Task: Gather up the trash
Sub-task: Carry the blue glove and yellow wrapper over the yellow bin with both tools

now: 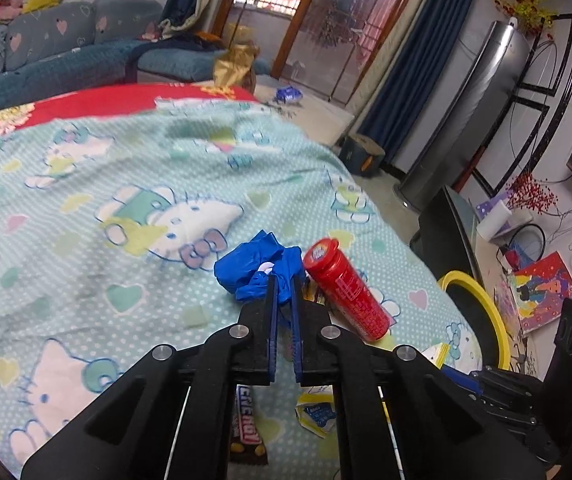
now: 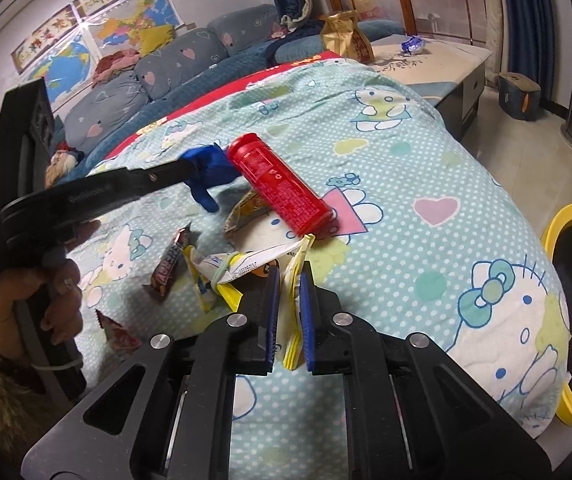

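Left gripper (image 1: 283,280) grasps the blue bag (image 1: 251,268); right gripper (image 2: 288,280) grasps a yellow wrapper (image 2: 292,320). Red tube (image 2: 279,190), at twelve o'clock, and other wrappers remain on the bed (image 2: 426,160).

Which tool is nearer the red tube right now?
Left. The left tool, shut on the blue wrapper, sits right beside the red tube. The right tool grips a yellow wrapper farther off.

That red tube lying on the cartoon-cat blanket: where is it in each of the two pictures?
Left wrist view: the red tube lies right of centre, just right of the blue wad pinched by the left gripper.
Right wrist view: the red tube lies above centre, slanting down to the right.
Shared landmark: the yellow-rimmed bin at the right edge of both.
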A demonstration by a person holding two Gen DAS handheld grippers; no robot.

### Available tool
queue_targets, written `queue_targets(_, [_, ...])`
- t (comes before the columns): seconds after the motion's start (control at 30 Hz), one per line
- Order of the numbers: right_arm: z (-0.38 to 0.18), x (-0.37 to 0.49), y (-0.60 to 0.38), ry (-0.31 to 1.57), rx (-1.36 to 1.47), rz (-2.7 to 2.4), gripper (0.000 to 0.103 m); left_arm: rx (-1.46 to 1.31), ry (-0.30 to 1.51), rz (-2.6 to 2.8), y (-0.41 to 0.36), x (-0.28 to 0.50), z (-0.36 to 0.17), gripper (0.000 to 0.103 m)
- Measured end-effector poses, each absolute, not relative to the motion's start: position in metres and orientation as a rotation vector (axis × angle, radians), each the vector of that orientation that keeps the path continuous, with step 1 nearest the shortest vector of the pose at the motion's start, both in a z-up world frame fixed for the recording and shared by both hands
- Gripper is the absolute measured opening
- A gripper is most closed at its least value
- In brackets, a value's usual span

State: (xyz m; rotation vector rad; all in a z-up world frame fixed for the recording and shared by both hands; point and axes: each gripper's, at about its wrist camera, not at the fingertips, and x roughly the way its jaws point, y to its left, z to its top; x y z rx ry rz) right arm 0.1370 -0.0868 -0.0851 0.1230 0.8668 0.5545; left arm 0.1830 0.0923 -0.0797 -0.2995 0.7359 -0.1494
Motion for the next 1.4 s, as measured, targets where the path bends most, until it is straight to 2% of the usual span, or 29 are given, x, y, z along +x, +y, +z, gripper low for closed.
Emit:
queue_targets(0.63, [-0.038, 0.117, -0.094, 0.721, 0.115, 0.567, 0.004, -0.289, 0.628, -0.143, 0.093, 0.145, -0.032, 0.006])
queue_targets(1.4, [-0.018, 0.117, -0.167, 0.630, 0.188, 0.387, 0.004, -0.213, 0.602, -0.265, 0.030, 0.140, -0.009, 0.006])
